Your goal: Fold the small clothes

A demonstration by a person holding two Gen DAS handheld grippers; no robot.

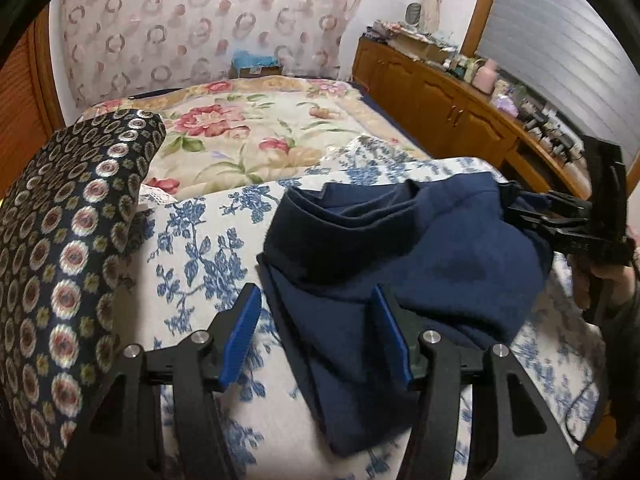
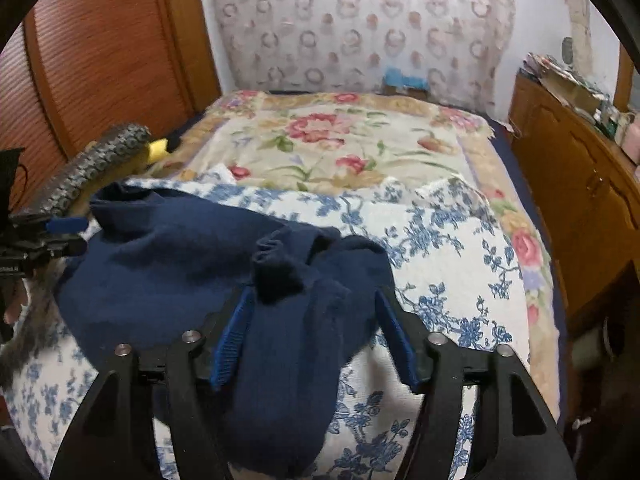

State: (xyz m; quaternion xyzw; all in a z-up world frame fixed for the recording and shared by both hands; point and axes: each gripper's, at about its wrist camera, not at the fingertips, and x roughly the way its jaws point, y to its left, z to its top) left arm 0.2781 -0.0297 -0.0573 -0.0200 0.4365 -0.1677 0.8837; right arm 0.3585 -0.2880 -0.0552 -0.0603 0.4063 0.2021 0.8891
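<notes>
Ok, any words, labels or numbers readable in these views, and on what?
None can be read.
Small white marking on the right claw body: too blurred.
Small white marking on the left claw body: too blurred.
Items on the wooden cabinet: labels too small.

Navy garment [image 2: 168,272] rumpled on the blue-floral quilt [image 2: 448,248] — one bunched end between the right gripper's [image 2: 316,332] parted blue pads, left gripper [image 2: 60,236] at far left.

The garment [image 1: 400,248] lies on the quilt [image 1: 200,240], which overlaps the bedspread [image 1: 240,128] at its 12 o'clock. A cushion [image 1: 68,240] sits at the garment's 9 o'clock, the cabinet [image 1: 440,96] toward 2 o'clock.
</notes>
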